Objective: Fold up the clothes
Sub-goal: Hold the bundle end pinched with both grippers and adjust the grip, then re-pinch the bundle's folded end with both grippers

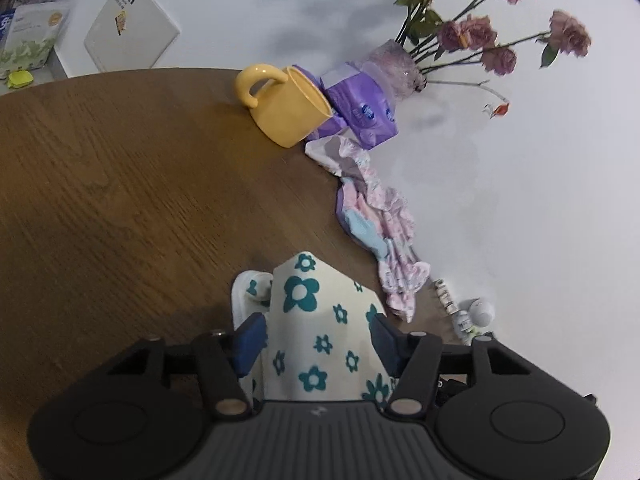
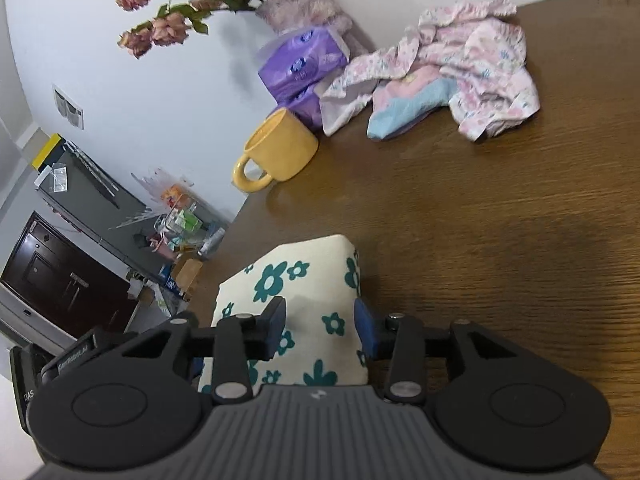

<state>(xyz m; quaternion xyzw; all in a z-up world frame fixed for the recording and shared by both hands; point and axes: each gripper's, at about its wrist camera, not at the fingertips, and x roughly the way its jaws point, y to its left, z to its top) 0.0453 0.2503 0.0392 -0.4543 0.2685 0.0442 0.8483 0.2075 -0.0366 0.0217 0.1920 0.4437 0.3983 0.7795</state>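
At the lower centre of both views sits the cream cloth with teal flower print [image 1: 320, 332] on the brown wooden table [image 1: 120, 200]. The left gripper [image 1: 318, 340] and right gripper [image 2: 320, 330] each stand wide apart, pads flanking the fabric — neither visibly pinching it. A crumpled pink floral garment [image 2: 472, 64] lies upper right in the right view, beside a yellow ceramic mug [image 2: 280, 152].

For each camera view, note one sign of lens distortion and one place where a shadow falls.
Left wrist view: the table edge curves and the corners go black; soft flower shadows lie on the wall. Right wrist view: the wall bows at the left; a dark shadow patch lies on the table right of the floral cloth.
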